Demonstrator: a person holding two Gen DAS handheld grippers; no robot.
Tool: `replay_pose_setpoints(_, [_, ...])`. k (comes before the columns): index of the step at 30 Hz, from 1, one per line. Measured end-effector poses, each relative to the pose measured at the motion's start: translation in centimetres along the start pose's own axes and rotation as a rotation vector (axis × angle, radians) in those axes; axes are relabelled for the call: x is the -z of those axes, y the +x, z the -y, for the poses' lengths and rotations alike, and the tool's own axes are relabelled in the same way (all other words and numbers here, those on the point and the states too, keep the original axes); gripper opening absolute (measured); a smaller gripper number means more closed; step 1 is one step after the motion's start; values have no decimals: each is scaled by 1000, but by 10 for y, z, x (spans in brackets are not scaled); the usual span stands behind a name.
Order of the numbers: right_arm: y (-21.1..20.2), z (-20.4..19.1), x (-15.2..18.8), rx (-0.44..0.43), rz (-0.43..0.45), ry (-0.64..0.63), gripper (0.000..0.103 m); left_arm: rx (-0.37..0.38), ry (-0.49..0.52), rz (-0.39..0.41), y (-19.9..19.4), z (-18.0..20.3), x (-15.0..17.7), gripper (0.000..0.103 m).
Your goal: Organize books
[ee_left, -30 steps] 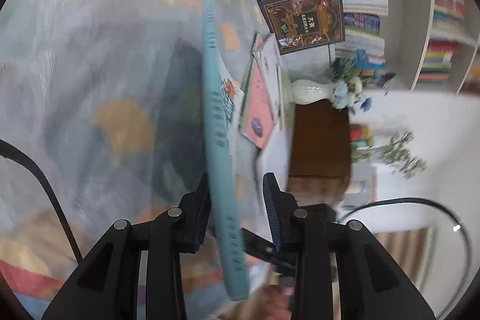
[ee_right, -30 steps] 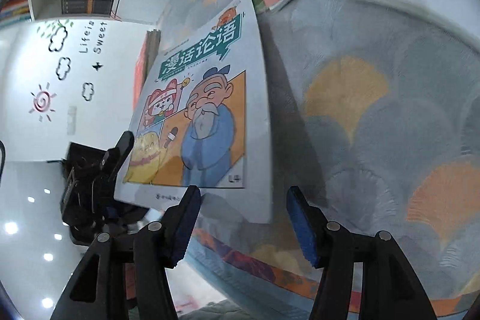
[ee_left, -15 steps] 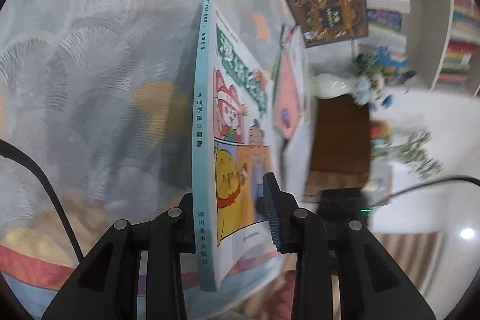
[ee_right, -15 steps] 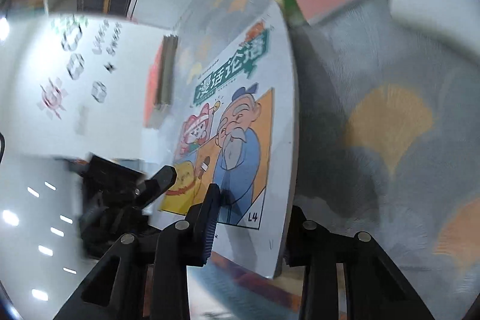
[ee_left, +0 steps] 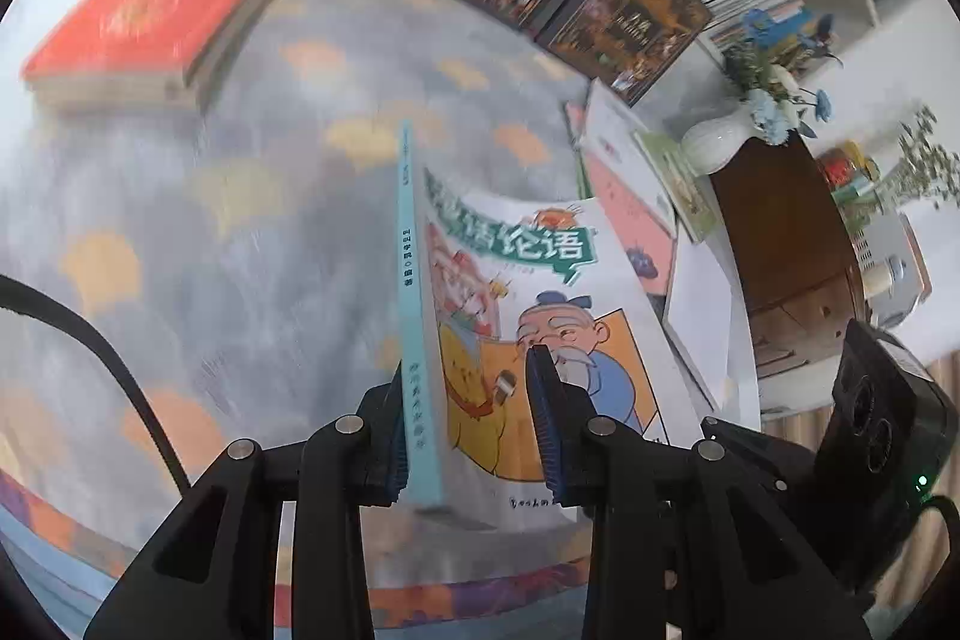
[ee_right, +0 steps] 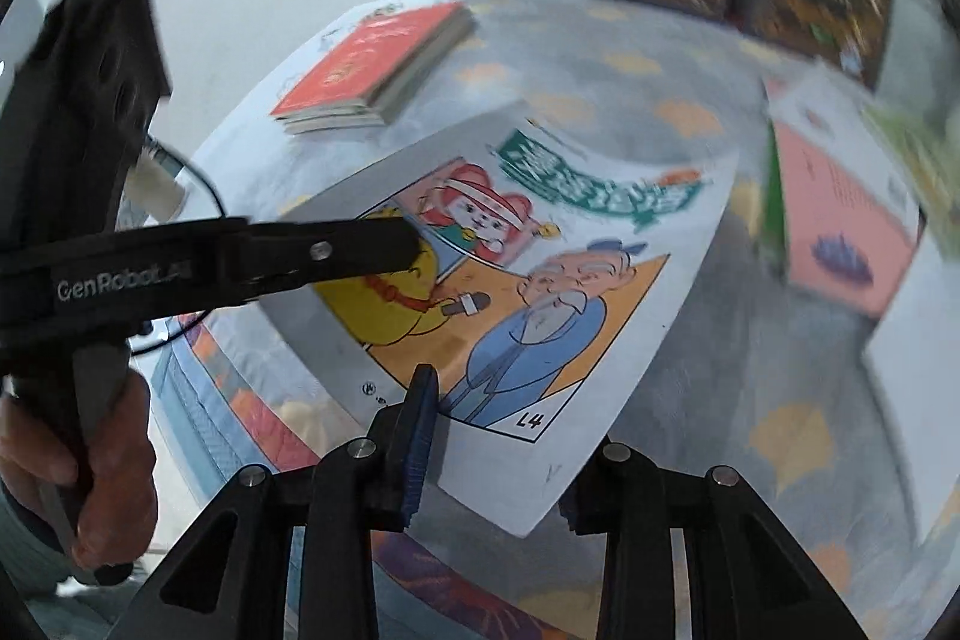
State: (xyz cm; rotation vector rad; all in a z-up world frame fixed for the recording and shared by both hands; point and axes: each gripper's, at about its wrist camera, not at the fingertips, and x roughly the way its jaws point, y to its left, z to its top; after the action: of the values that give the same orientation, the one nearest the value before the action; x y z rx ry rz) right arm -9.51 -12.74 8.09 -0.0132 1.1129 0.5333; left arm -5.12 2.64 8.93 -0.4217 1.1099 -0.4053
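From the left wrist, the left gripper [ee_left: 471, 418] is clamped on the spine edge of the comic book [ee_left: 528, 316], held above the patterned tablecloth [ee_left: 240, 250]. From the right wrist, the right gripper [ee_right: 498, 445] has just been closing on the book's lower corner – both now carry it, and the next move, I judge, is toward the red stack [ee_right: 378, 64], kept level.

Glossy paper cover on the comic book [ee_left: 540, 340], matt black plastic left gripper [ee_left: 474, 424] with ribbed blue jaws, patterned cloth [ee_left: 240, 250] beneath the book, polished white vase [ee_left: 714, 145] beyond it

Bare cloth [ee_left: 228, 292] left of comic book [ee_left: 540, 340]; red stack [ee_left: 156, 22] beyond
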Motion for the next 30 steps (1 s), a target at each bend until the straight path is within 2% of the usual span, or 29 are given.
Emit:
replay_pose_setpoints(5, [-8,-21,-28,17,39,-32,32,49,2,50,-32,-23,-27,29])
replay_pose_setpoints(7, [-6,-39,-52,27,71,-58,33,52,-6,90,-47,-37,-41,29])
replay_pose_setpoints(13, [25,-87,-124,7,120,-114,33,57,-83,193,-83,-102,-90,29])
replay_pose_setpoints(17, [57,-117,-170,3,129,-146,34,49,-155,225,-97,-151,-121,29])
replay_pose_setpoints(23, [120,-140,-228,27,99,-126,35,19,-152,235,-87,-206,-164,29])
replay_pose_setpoints(26, [142,-142,-243,48,70,-97,35,36,-171,206,-70,-231,-185,29])
replay_pose_setpoints(30, [159,-144,-255,79,47,-64,35,57,-205,187,-58,-249,-193,29])
